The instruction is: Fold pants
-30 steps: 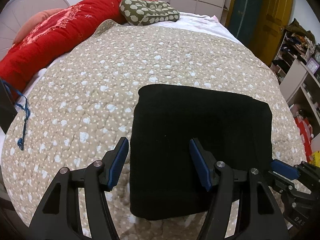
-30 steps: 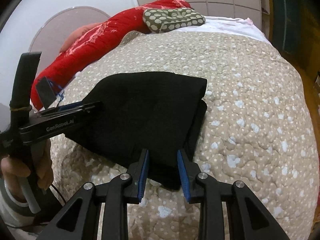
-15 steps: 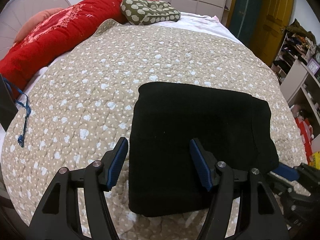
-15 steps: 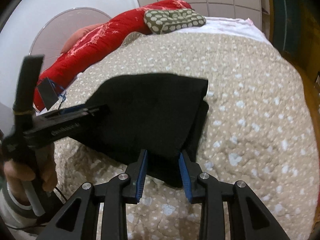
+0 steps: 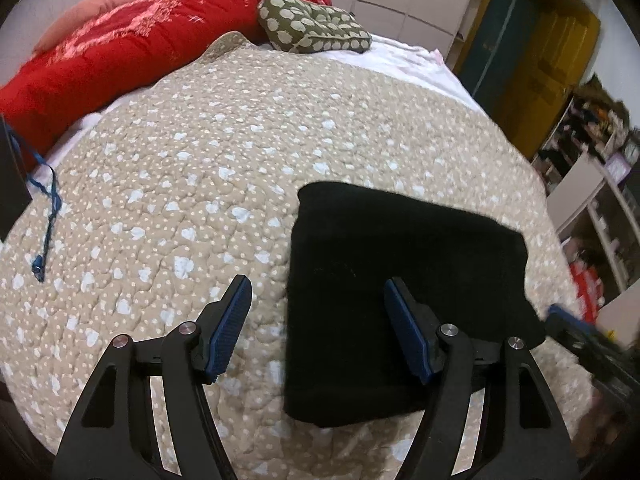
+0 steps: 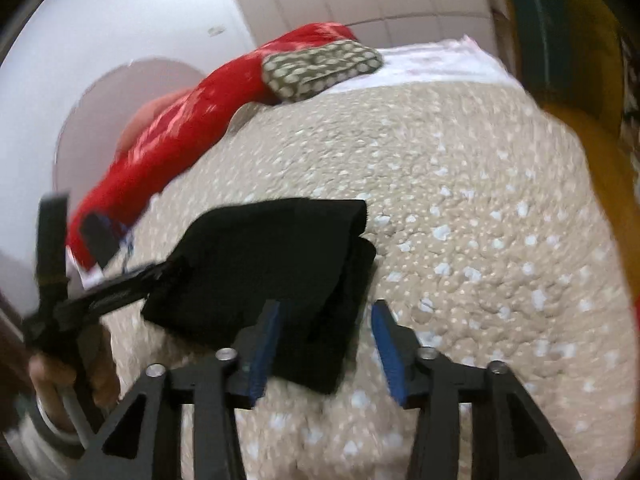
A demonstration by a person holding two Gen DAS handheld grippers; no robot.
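Spreading wide, the left gripper [image 5: 316,312] holds nothing; its right finger [image 5: 408,336] sits over the near part of the folded black pants [image 5: 404,280], its left finger over bare quilt [image 5: 200,160]. The right gripper [image 6: 326,334] is also parted, though less widely, and grips nothing; the near right corner of the pants [image 6: 276,268] lies in the gap between its blue pads, closer to the left pad, and whether cloth touches that pad is unclear through the blur.

In the left wrist view the pants form a compact rectangle, flat on the quilt ahead and right of the fingers, long axis running crosswise to them, left edge folded and straight. The right wrist view shows what that one hides: a stepped stack of layers at the right edge, the upper layer shorter than the one beneath. It also shows the left gripper [image 6: 100,300] reaching in from the left, held in a hand [image 6: 48,384].

Far beyond the fingers lie a red blanket [image 5: 132,44] and a spotted green pillow [image 5: 312,28]. A blue cord [image 5: 48,220] hangs far left.
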